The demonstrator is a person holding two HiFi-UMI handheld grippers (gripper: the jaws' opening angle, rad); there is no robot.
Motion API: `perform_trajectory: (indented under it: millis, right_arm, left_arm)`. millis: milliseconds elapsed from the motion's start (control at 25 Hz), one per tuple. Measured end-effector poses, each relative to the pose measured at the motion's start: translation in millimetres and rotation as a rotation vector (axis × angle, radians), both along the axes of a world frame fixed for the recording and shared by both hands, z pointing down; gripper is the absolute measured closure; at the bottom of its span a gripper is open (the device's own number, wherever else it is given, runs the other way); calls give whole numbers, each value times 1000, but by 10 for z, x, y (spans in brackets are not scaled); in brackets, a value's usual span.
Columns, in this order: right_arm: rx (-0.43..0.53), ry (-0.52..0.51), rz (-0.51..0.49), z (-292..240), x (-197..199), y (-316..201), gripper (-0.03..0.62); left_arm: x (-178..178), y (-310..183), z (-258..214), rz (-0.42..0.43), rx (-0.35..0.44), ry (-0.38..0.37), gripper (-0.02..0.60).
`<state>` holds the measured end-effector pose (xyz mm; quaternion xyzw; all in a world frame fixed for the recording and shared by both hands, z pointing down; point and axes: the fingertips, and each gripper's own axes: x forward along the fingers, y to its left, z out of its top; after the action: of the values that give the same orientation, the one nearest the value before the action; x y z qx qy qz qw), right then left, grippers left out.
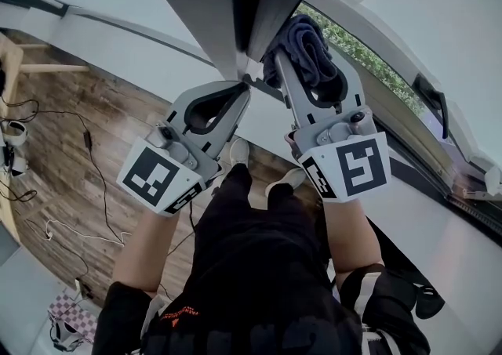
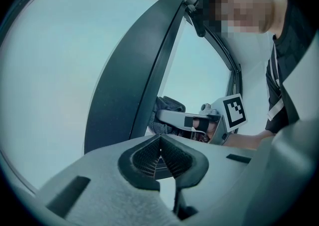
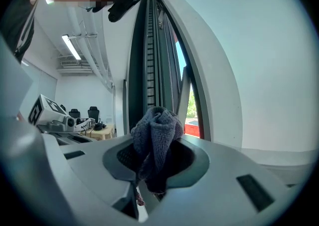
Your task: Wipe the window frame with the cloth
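Note:
A dark window frame point(image 1: 252, 1) runs up the middle of the head view. My right gripper point(image 1: 310, 71) is shut on a bunched grey-blue cloth point(image 1: 302, 36), which is held against the frame's right side. In the right gripper view the cloth point(image 3: 157, 135) bulges out of the jaws in front of the frame's channels point(image 3: 149, 45). My left gripper point(image 1: 244, 92) is shut with nothing in it, its tips touching or nearly touching the frame's lower left edge. In the left gripper view the jaws point(image 2: 160, 144) meet just below the frame point(image 2: 134, 70), and the cloth point(image 2: 168, 108) shows beyond them.
A wooden floor point(image 1: 86, 118) with loose cables lies far below at the left. The person's legs and shoes point(image 1: 235, 150) are under the grippers. A window handle point(image 1: 436, 104) and sill sit at the right, with greenery outside. A table and chairs point(image 3: 94, 127) stand in the room.

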<state>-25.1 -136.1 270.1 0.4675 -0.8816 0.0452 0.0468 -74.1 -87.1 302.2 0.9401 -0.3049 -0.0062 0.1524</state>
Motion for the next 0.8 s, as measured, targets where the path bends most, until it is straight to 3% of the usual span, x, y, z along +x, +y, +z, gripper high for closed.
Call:
perform_trajectory:
  millis: [800]
  right_arm:
    - [-93, 10, 46, 702, -17, -22, 490]
  left_arm:
    - [-48, 59, 472, 17, -70, 2, 563]
